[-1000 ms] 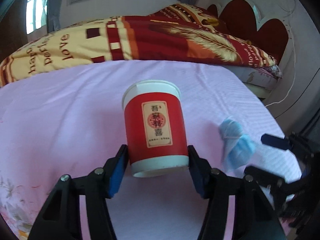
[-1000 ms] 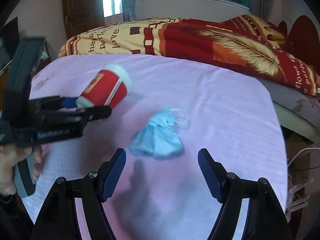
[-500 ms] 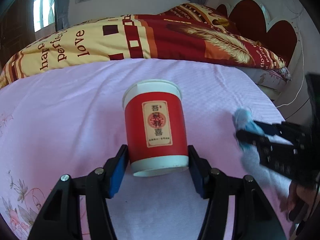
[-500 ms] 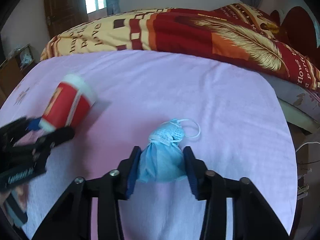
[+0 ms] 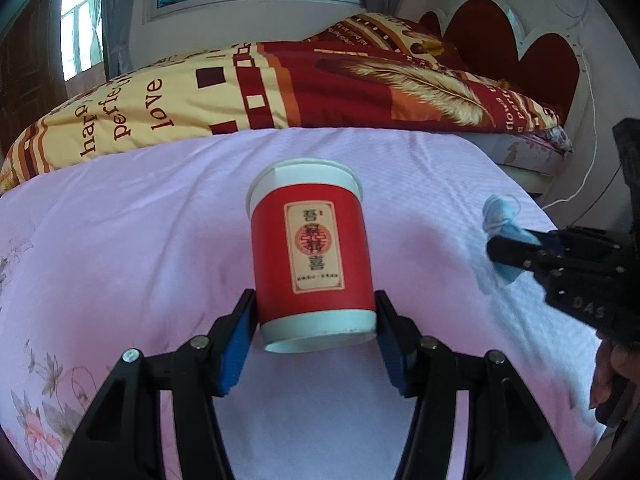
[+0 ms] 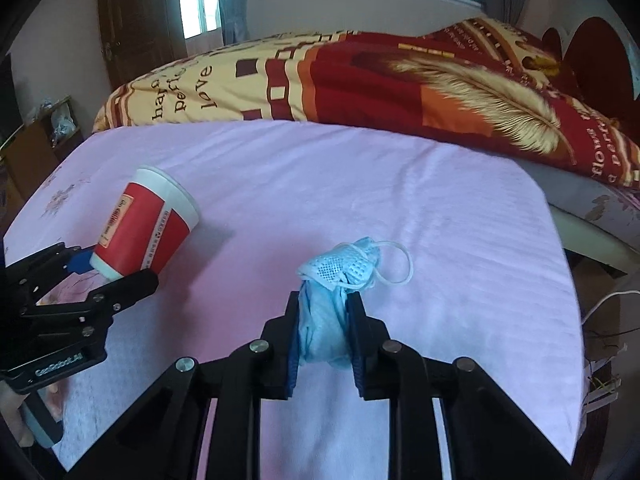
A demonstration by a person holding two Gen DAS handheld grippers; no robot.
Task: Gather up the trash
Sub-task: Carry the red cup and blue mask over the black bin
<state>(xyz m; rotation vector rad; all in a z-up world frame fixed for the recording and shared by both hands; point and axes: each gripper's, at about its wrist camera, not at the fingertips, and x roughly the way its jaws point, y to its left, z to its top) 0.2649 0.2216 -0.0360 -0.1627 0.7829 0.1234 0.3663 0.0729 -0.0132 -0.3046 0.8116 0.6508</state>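
Between the blue pads of our left gripper (image 5: 316,344), in the left wrist view, we are holding a red paper cup (image 5: 310,256) by its base, its white rim pointing away from us above the pink bed sheet (image 5: 140,240). Facing us is a tan label with red characters around a round emblem; we are not reading them with any certainty. Ahead of the gripper, the folded quilt (image 5: 280,96) is showing the words "love" and part of "perfect". Off to the gripper's right, our right gripper (image 5: 516,250) is pinching a blue face mask (image 5: 498,216), with "DAS" partly legible on its black body.

Straight ahead in the right wrist view, the right gripper is clenched on the crumpled mask, whose perforated white part and ear loop are spilling out beyond the fingertips. To this gripper's left, the left gripper is carrying the cup tilted, and a word like "GenRobot.AI" is showing on its body.

We are judging both pieces of trash as picked up; next we are needing a bin, which neither view is showing.
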